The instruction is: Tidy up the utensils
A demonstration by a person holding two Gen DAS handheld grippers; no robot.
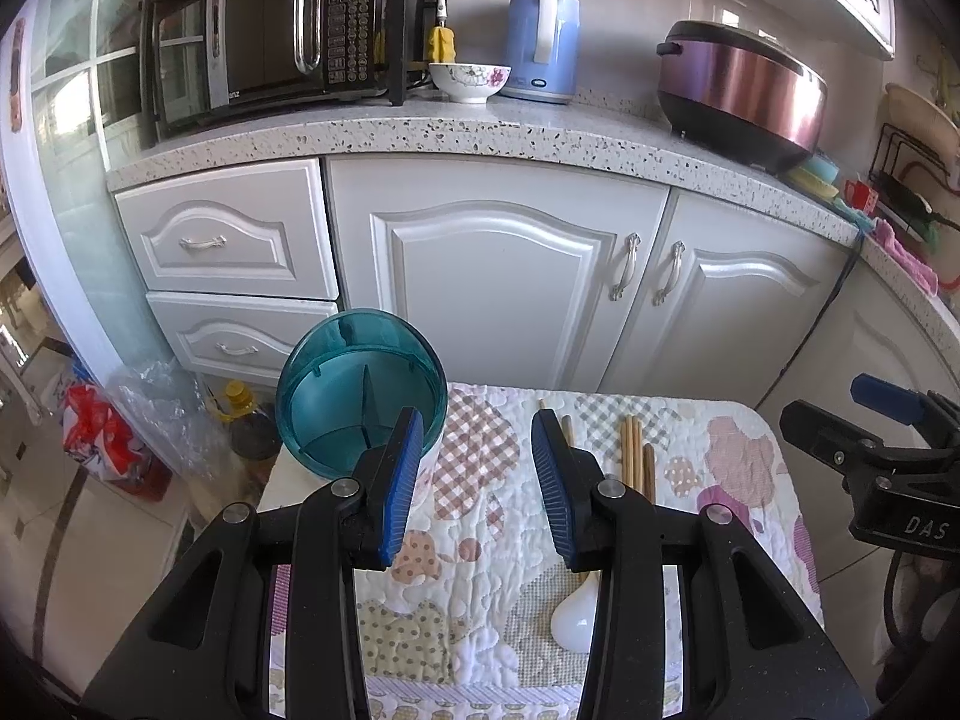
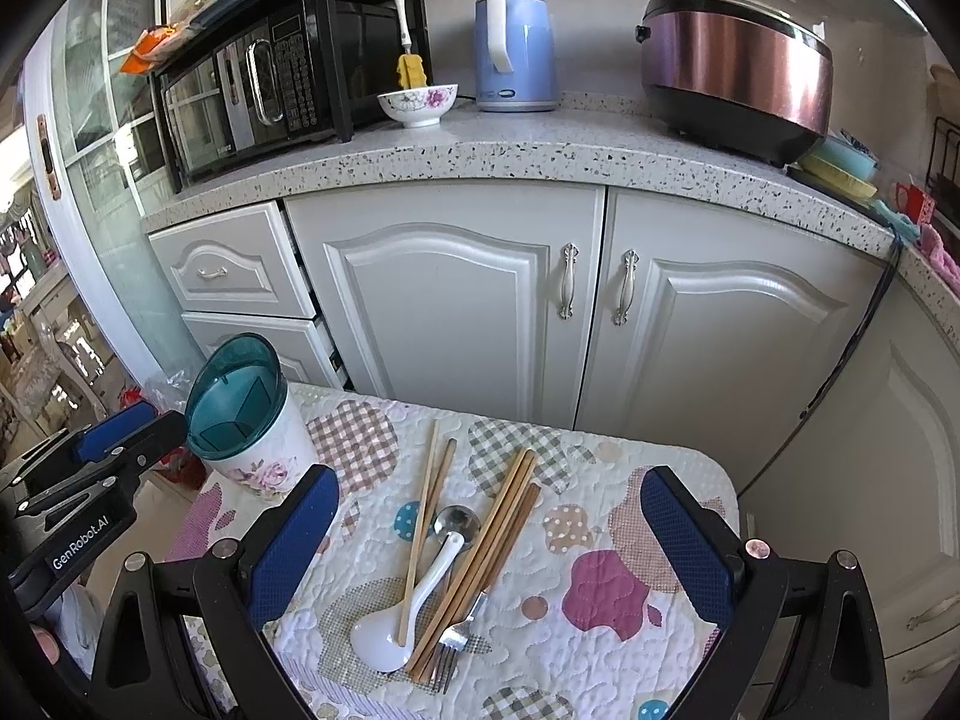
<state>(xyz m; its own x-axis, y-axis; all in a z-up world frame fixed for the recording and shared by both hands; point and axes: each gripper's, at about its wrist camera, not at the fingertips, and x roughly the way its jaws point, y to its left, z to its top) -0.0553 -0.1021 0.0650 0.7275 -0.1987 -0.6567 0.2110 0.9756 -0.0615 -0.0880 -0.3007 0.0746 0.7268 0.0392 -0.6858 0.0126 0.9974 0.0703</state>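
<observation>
Right gripper [image 2: 489, 546]: jaws spread wide, nothing between the pads, no contact with anything. It hangs above the quilted surface [image 2: 606, 594], and the utensil pile lies between its fingers in the right wrist view.

Left gripper [image 1: 474, 483]: jaws partly open, narrower than the right, holding nothing. Its left pad [image 1: 399, 483] overlaps the holder [image 1: 360, 396] in the left wrist view; whether it touches cannot be told.

Pile, near edge to far: white spoon [image 2: 399, 618] with bowl toward the camera; fork [image 2: 459, 639] just beside it, tines toward the camera; metal spoon [image 2: 457, 521] beyond, its bowl at the far end of the white handle. Chopsticks [image 2: 492, 546] run diagonally through the pile, some overlapping the spoons, a pair [image 2: 432, 474] lying farther left.

Holder stands upright at the far left corner of the surface, well apart from the pile: white floral body, teal divided insert, teal lid raised behind the opening. No utensil in it.

Behind: white cabinets [image 2: 456, 294], speckled counter with microwave [image 2: 252, 84], bowl [image 2: 418, 103], kettle [image 2: 516, 54], rice cooker [image 2: 735, 66].
</observation>
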